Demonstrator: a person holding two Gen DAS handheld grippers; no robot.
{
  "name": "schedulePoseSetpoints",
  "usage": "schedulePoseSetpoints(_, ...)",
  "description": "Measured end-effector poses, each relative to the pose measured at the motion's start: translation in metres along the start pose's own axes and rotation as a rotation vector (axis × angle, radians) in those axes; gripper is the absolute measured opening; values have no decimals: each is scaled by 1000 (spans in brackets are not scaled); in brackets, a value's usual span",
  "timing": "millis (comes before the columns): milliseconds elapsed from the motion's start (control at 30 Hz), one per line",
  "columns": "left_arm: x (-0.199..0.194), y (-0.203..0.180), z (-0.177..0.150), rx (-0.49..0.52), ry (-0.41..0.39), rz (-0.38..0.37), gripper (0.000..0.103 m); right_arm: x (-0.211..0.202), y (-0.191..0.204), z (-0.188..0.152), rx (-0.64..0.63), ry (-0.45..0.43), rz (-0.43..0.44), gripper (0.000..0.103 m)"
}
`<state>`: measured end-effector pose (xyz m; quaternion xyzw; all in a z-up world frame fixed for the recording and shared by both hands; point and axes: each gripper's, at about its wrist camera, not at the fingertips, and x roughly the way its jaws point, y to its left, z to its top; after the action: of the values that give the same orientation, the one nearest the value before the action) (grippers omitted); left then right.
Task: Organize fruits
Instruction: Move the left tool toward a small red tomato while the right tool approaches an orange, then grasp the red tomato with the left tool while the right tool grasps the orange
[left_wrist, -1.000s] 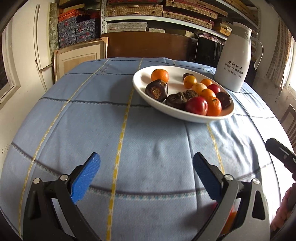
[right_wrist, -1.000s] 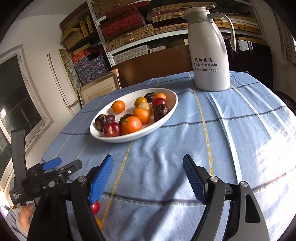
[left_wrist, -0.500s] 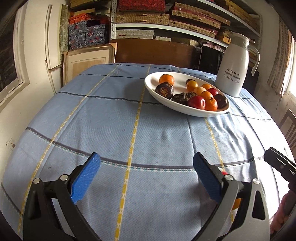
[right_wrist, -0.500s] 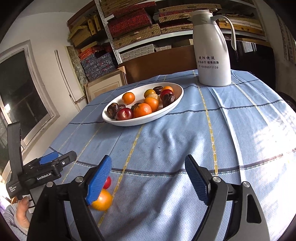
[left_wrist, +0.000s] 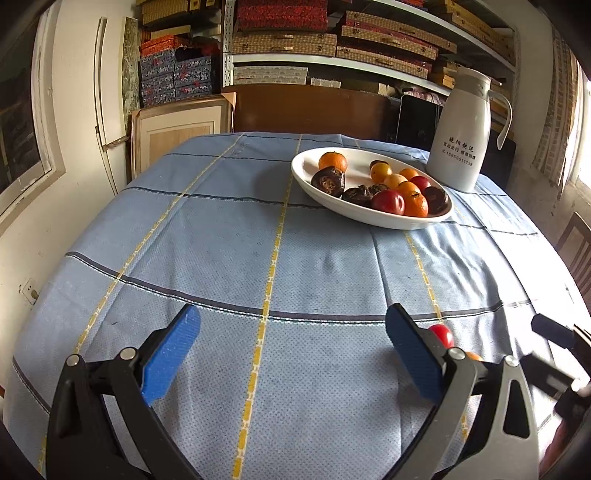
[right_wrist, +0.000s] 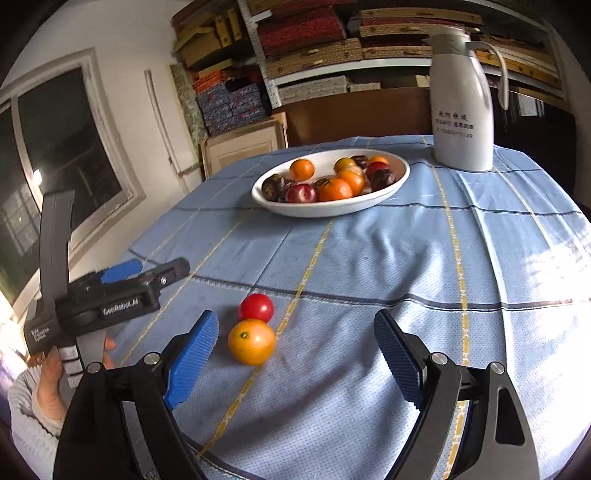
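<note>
A white oval plate (left_wrist: 369, 219) (right_wrist: 332, 211) holds several oranges, red fruits and dark fruits at the far side of the blue tablecloth. Apart from it, a red tomato (right_wrist: 256, 307) and an orange fruit (right_wrist: 252, 341) lie touching on the cloth near the front. My right gripper (right_wrist: 295, 328) hovers just behind them, its jaws opening. The orange fruit sits close to its left pad, untouched. In the left wrist view the tomato (left_wrist: 441, 334) peeks out behind my right finger. My left gripper (left_wrist: 291, 325) is open over bare cloth, holding nothing. It also shows from the side as the left gripper (right_wrist: 155, 267).
A tall white thermos jug (left_wrist: 465, 140) (right_wrist: 461, 110) stands right behind the plate. Shelves stacked with boxes, a brown wooden board and a framed panel stand beyond the table. A window is on the left wall. A person's hand (right_wrist: 48, 373) holds the left gripper's handle.
Both grippers have drawn back from the plate toward the table's near side. The tomato and orange fruit have come into full view ahead of the right gripper, whose jaws have widened.
</note>
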<state>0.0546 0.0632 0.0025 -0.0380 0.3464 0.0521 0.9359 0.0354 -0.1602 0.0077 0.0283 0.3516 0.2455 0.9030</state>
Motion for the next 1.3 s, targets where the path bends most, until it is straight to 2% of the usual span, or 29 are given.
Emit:
schedulePoseSetpoints(300, 5, 5, 2, -23, 24, -19, 98, 16, 34, -6, -140, 109, -12, 86)
schedulePoseSetpoints(433, 7, 5, 1, -25, 30, -27, 98, 27, 43, -7, -171, 164, -19, 73)
schedulePoseSetpoints(600, 11, 1, 0, -9, 46, -29, 98, 42, 49, -3, -194, 180, -43, 67)
schedulePoseSetpoints(633, 12, 1, 0, -8, 49, -29, 98, 48, 50, -4, -198, 205, -39, 56)
schedulePoseSetpoints(667, 13, 0, 0, -8, 53, -30, 98, 52, 50, -4, -196, 226, -32, 37)
schedulePoseSetpoints(800, 16, 0, -1, -11, 67, -36, 98, 41, 34, -1, -153, 188, -14, 37)
schedulePoseSetpoints(967, 20, -17, -3, 41, 100, -110, 98, 26, -30, 7, 17, 124, -130, 37)
schedulePoseSetpoints(1067, 23, -38, -5, 109, 119, -135, 98, 24, -57, 7, 123, 114, -129, 37)
schedulePoseSetpoints(1300, 25, -70, -10, 209, 120, -151, 98, 27, -62, 3, 151, 125, -93, 37)
